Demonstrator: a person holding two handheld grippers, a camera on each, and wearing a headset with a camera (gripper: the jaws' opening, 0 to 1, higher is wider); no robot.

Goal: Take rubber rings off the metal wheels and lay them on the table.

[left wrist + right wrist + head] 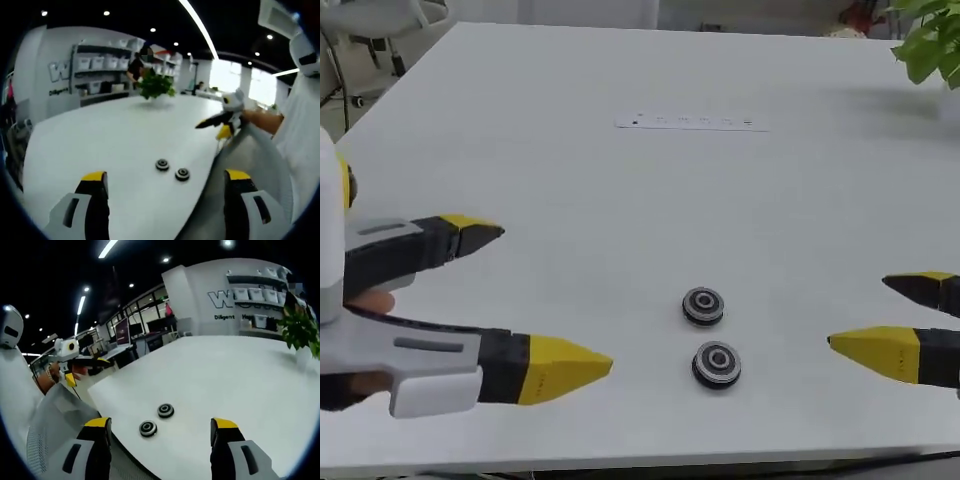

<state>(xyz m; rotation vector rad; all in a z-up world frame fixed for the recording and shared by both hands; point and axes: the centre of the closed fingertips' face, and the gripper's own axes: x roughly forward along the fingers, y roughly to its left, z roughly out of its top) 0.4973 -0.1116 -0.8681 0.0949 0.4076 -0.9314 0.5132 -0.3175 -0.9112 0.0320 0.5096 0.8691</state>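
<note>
Head view, left edge: left gripper (555,298), grey and white body, black fingers (560,362) with yellow tips, held in a hand above the wide white counter (620,200). Fingers spread wide, nothing between them. The left gripper view shows the same: both yellow tips far apart, bare counter between.

Centre, near the front edge of the counter: two small round metal wheels, silver hub and dark outer band. The farther wheel (703,306) and the nearer wheel (717,364) lie flat, just beside each other but apart. The dark band on each looks like a black rubber ring seated on its wheel, though the wheels are too small here to be certain. Both wheels lie between the two grippers, touched by neither. Left gripper view: wheels ahead of the fingers (162,164) (182,174). Right gripper view: likewise (165,410) (148,428).

Farther back, centre: flat white strip (690,123) lying on the counter, well apart from the wheels.

Right edge: right gripper (858,312), same black fingers with yellow tips, also spread wide and holding nothing; its own view (160,423) agrees.

Far right corner: green leafy plant (930,40).
</note>
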